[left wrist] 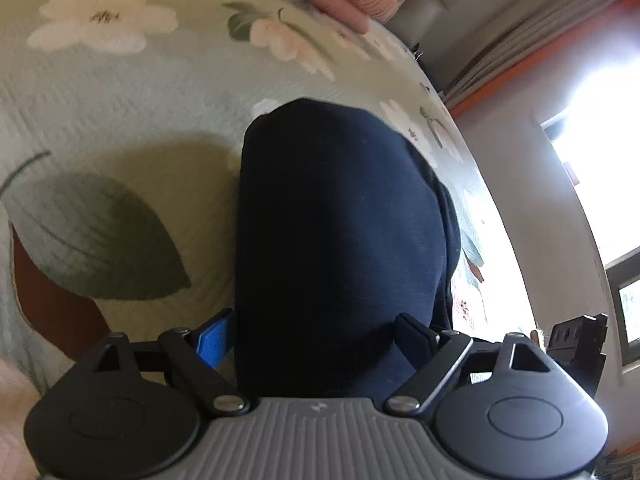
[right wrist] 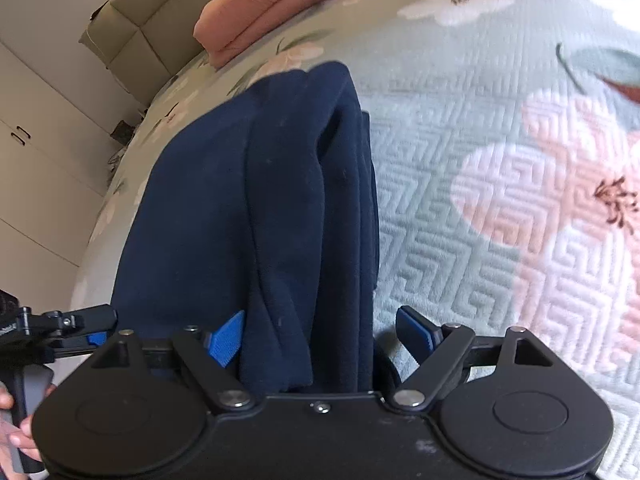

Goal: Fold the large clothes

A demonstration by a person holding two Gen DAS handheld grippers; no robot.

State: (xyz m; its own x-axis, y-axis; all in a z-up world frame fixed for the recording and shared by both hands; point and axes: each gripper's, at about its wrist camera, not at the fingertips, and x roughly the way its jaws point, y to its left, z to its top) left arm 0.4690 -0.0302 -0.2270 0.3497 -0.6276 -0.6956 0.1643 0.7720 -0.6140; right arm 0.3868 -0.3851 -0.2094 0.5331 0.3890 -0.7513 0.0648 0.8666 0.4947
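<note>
1. Right now the dark navy fleece garment (left wrist: 336, 240) hangs bunched in thick folds over the pale green quilted bedspread with white and pink flowers (left wrist: 120, 112).
2. Its cloth fills the gap of the left gripper (left wrist: 316, 336), whose spread jaws press it from both sides.
3. Similarly, the right gripper (right wrist: 320, 336) has the garment (right wrist: 280, 200) between its jaws; the left blue pad (right wrist: 228, 338) touches cloth, the right stands apart.
4. Farther off lies a folded salmon-pink blanket (right wrist: 280, 12).
</note>
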